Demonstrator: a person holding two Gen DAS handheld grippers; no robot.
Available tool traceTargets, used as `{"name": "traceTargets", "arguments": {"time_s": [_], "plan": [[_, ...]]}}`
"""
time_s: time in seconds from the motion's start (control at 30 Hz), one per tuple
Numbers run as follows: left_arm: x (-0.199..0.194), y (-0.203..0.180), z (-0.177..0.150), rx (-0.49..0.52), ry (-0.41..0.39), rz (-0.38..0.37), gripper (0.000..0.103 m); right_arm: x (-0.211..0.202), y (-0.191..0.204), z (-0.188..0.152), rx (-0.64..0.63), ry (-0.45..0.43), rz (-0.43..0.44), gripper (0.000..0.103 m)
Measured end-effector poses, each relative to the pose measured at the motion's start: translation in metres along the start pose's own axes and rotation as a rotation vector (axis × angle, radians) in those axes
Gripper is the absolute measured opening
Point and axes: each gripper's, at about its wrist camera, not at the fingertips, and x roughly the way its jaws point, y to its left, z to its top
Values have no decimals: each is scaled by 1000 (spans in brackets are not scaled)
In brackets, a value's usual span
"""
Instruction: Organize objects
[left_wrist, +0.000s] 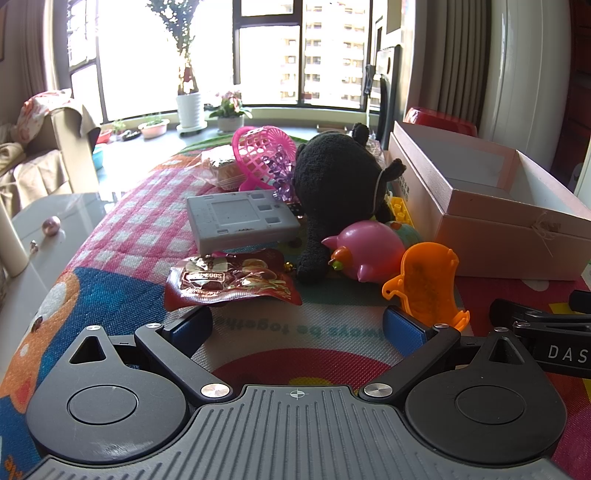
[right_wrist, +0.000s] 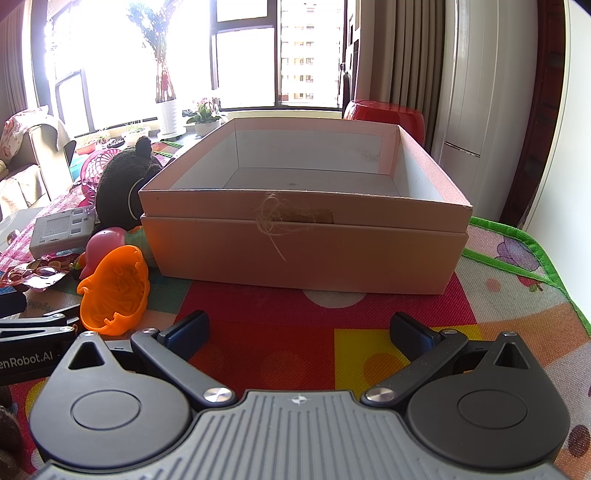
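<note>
Hovering wide apart and empty, left claw (left_wrist: 297, 325) near orange mould (left_wrist: 424, 284), right claw (right_wrist: 298, 330) facing open box (right_wrist: 306, 236)

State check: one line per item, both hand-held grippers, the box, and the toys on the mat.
Left hand-held gripper: open, nothing between its fingers.
Right hand-held gripper: open, holding nothing.
Cardboard box: open-topped, looks empty inside.
Orange mould: on its side, hollow facing the camera.
Black plush: on the mat beside the box.
Pink pig toy: lying on the mat.
Red snack packet: flat, appears sealed.
</note>
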Motion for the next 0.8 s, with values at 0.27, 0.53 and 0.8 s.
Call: {"name": "traceTargets", "arguments": {"time_s": [0.27,0.53,0.8], "plan": [[0,0,0,0,0,-1,102,0,0,0,0,0,0,103],[0,0,0,1,0,0,102,-1,-1,0,0,0,0,103],[1,-2,-1,7,-1,5,102,1,-1,2,2,0,3,103]]}}
